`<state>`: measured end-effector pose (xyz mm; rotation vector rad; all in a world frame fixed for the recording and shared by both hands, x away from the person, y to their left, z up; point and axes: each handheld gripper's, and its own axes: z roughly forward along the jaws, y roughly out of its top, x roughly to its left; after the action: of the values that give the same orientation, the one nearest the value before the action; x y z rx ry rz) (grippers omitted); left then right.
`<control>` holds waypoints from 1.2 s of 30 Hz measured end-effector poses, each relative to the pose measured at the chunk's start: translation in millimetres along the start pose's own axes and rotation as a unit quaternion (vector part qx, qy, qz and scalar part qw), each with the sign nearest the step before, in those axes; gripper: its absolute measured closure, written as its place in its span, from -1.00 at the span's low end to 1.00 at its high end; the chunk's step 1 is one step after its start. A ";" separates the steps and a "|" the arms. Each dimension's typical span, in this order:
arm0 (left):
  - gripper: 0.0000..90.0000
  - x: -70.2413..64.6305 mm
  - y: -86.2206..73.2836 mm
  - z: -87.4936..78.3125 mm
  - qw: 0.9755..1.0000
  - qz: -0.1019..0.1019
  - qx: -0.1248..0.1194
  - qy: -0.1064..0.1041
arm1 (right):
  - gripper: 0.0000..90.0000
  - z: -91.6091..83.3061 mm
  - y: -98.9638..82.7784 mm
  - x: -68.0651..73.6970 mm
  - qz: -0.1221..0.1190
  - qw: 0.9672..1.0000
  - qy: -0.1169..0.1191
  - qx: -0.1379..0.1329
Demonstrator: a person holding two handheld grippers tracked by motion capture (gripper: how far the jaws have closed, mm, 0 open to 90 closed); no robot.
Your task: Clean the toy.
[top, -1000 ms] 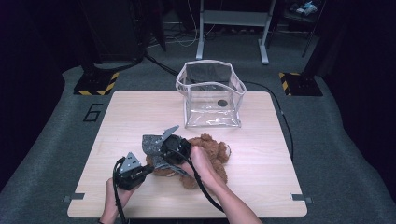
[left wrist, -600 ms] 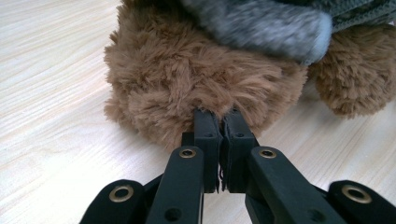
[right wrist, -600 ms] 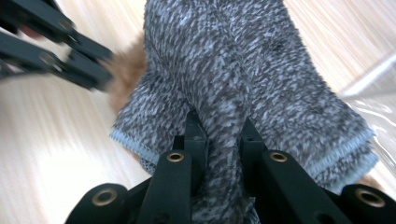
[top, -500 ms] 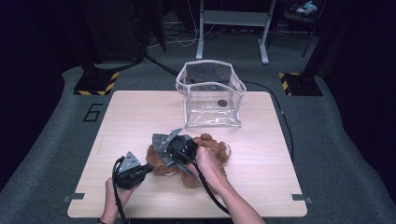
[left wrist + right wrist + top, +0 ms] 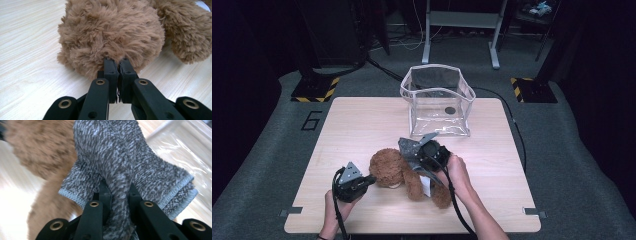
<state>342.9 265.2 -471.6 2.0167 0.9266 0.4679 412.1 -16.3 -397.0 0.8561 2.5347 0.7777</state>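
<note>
Your left gripper [image 5: 371, 178] is clamped tight on the fur of the brown teddy bear's head [image 5: 386, 167], pinning the bear [image 5: 412, 175] where it lies at the near middle of the wooden table [image 5: 362, 125]. Your right gripper [image 5: 412, 150] pinches a bunched fold of grey knitted cloth [image 5: 120, 160] above the bear's body, with the clear plastic bag [image 5: 437, 100] standing just beyond.

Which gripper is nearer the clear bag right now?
Right. The right gripper, clamping grey knitted cloth, sits just before the clear bag; the left gripper pinches the plush toy, farther off.
</note>
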 end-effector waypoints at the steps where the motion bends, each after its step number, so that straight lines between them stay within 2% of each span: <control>1: 0.92 0.0 0.0 0.0 1.000 -0.001 -0.001 -0.001 | 0.78 -1.8 -3.2 -3.8 0.006 1.000 -0.004 0.003; 4: 0.92 0.1 0.6 0.1 1.000 0.000 0.000 0.000 | 0.78 -5.7 -13.3 -15.0 0.024 1.000 -0.015 -0.003; 6: 0.92 0.1 1.2 0.2 1.000 0.000 0.000 0.000 | 0.78 -7.1 -18.9 -21.7 0.024 0.999 -0.020 -0.008; 9: 0.92 1.4 2.6 -0.7 1.000 0.008 0.006 -0.002 | 0.79 -9.9 -28.6 -28.7 0.053 0.998 -0.024 0.005; 11: 0.92 1.2 2.7 -0.1 1.000 0.007 0.002 0.001 | 0.79 -9.7 -33.7 -34.2 0.043 0.999 -0.031 0.004; 14: 0.92 1.5 2.8 0.1 1.000 0.007 0.003 0.001 | 0.79 -11.3 -40.6 -38.1 0.069 0.997 -0.035 0.022; 15: 0.92 0.8 2.5 0.4 1.000 0.000 0.001 -0.001 | 0.79 -10.1 -43.2 -39.8 0.075 0.996 -0.037 0.019; 17: 0.92 1.0 2.7 0.6 1.000 -0.001 0.001 -0.001 | 0.79 -7.9 -48.0 -44.2 0.075 0.996 -0.046 0.021; 18: 0.92 0.7 2.8 0.3 1.000 -0.001 0.002 -0.001 | 0.79 -6.4 -50.5 -46.5 0.076 0.996 -0.044 0.021; 20: 0.92 1.1 4.0 0.2 1.000 0.002 0.004 0.003 | 0.79 -6.9 -54.7 -49.0 0.095 0.994 -0.040 0.023; 21: 0.92 1.3 4.5 0.0 1.000 0.004 0.005 0.004 | 0.79 -9.8 -55.6 -50.7 0.096 0.995 -0.040 0.011; 24: 0.92 0.6 6.0 0.2 1.000 -0.005 0.005 0.003 | 0.78 -22.9 -49.5 -46.8 0.088 0.995 -0.039 -0.015; 25: 0.92 1.3 6.5 0.2 1.000 -0.002 0.006 0.005 | 0.78 -28.0 -45.2 -42.1 0.092 0.995 -0.037 -0.025; 28: 0.92 1.6 7.7 0.4 1.000 -0.005 0.010 0.004 | 0.78 -40.2 -29.9 -27.4 0.063 0.996 -0.019 -0.054; 29: 0.92 1.7 8.1 0.7 1.000 -0.005 0.009 0.006 | 0.78 -42.8 -26.1 -22.2 0.064 0.997 -0.015 -0.049; 30: 0.92 1.4 8.4 0.7 1.000 -0.007 0.009 0.006 | 0.78 -42.4 -21.1 -18.1 0.046 0.997 -0.011 -0.063; 32: 0.92 1.0 9.5 1.1 1.000 -0.007 0.010 0.007 | 0.78 -41.2 -11.8 -6.3 0.033 0.997 0.002 -0.070; 36: 0.92 0.9 10.8 1.6 1.000 -0.007 0.013 0.010 | 0.78 -28.2 6.6 19.1 0.003 0.997 0.026 -0.070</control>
<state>349.2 261.0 -463.7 2.0306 0.9635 0.4718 387.1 -10.6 -373.7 0.8078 2.4873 0.9789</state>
